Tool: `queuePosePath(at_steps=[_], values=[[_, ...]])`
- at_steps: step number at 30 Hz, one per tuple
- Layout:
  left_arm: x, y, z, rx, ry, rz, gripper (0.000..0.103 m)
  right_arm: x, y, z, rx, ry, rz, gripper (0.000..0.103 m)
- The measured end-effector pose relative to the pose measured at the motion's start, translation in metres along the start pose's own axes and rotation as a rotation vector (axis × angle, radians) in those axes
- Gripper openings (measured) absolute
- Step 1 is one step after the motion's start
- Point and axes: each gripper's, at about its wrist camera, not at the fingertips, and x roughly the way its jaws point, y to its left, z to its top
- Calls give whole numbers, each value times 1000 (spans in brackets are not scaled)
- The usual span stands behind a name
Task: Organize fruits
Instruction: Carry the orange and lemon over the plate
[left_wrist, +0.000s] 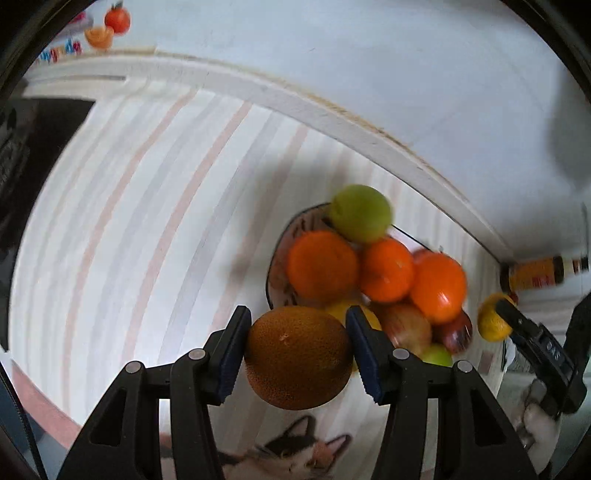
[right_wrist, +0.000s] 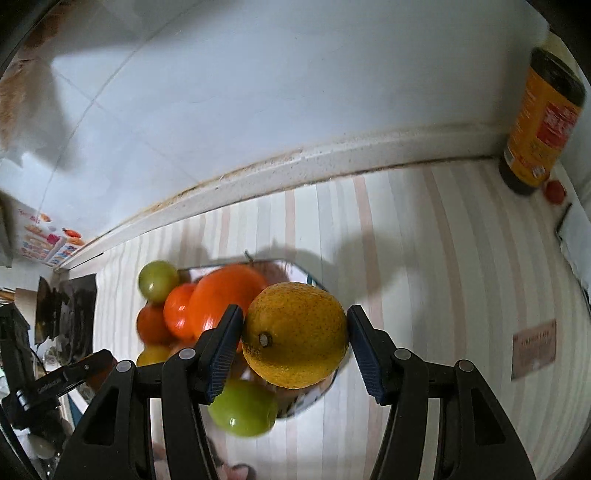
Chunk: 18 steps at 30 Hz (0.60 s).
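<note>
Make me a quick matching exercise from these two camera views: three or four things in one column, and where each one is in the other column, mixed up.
Things:
1. brownish orange
2. yellow citrus
3. dark bottle
4. fruit pile

Places:
A. in the corner by the wall
B. on the plate
C. in the left gripper
D. in the right gripper

Pairs: 1-C, 2-D, 3-A, 4-B

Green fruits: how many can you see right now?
2. One green fruit sits at the far edge of the plate, beside the orange pile. The other green fruit lies at the near edge, below the right tool. More may be hidden under the pile.
</note>
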Motion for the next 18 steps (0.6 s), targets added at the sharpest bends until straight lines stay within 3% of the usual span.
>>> queuePosePath(at_steps=[7,18], values=[[32,18,13,-84,64,-28,51,34,-5,13,-17,58,-51,61],[34,22,8,-116,47,-60,51,55,16,22,-136,80,-119,61]])
